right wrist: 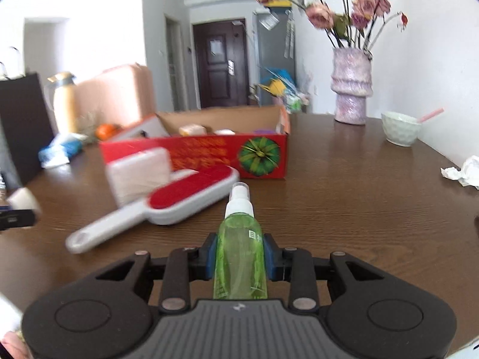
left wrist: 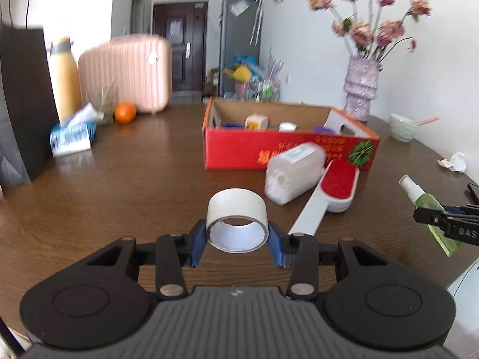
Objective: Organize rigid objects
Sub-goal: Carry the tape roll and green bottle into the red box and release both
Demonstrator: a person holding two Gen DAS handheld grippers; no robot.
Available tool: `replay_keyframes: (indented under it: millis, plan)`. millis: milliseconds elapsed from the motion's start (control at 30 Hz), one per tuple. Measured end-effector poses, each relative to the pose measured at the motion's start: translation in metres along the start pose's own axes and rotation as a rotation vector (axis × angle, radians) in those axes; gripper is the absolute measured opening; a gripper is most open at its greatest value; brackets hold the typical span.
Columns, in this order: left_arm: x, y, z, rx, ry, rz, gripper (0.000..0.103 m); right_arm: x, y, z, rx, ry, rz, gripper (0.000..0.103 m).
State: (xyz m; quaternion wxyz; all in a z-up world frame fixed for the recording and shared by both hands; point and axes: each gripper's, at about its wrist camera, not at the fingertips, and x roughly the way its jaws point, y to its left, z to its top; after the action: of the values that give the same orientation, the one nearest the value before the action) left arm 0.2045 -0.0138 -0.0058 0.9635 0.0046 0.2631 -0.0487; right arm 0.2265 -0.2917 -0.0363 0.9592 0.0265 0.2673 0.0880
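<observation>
A tape roll (left wrist: 237, 220) is gripped between the blue pads (left wrist: 197, 243) of the left hand-held gripper (left wrist: 237, 239) and held above the brown surface (left wrist: 134, 185). A green spray bottle (right wrist: 239, 257), nozzle pointing forward, is clamped in the right hand-held gripper (right wrist: 239, 257). Ahead, an open red box (left wrist: 269, 152) is seen on the surface, with several small items inside. Just before the box, a translucent container (left wrist: 295, 172) is laid on its side, touching a red-faced lint brush (left wrist: 329, 191), whose handle points toward the camera. A vase (right wrist: 351, 89) of flowers, a bowl (right wrist: 399, 131) and crumpled paper (right wrist: 462, 172) are placed to the right.
</observation>
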Motion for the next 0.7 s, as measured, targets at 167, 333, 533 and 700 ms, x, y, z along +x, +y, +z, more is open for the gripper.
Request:
replay_keyframes:
  millis: [167, 333, 533, 700]
  plan:
    - [-0.03, -0.011, 0.001, 0.014, -0.049, -0.028, 0.043, -0.05, 0.019, -0.004, -0.02, -0.073, 0.047, 0.03]
    - [-0.056, -0.015, -0.003, 0.022, -0.085, -0.026, 0.043, -0.08, 0.029, -0.005, -0.043, -0.112, 0.079, 0.03]
    - [-0.069, -0.01, -0.006, 0.002, -0.104, -0.017, 0.043, -0.095, 0.036, -0.001, -0.048, -0.146, 0.085, 0.03]
    - [-0.059, -0.006, -0.002, -0.001, -0.1, -0.029, 0.043, -0.092, 0.037, 0.004, -0.051, -0.152, 0.078, 0.03]
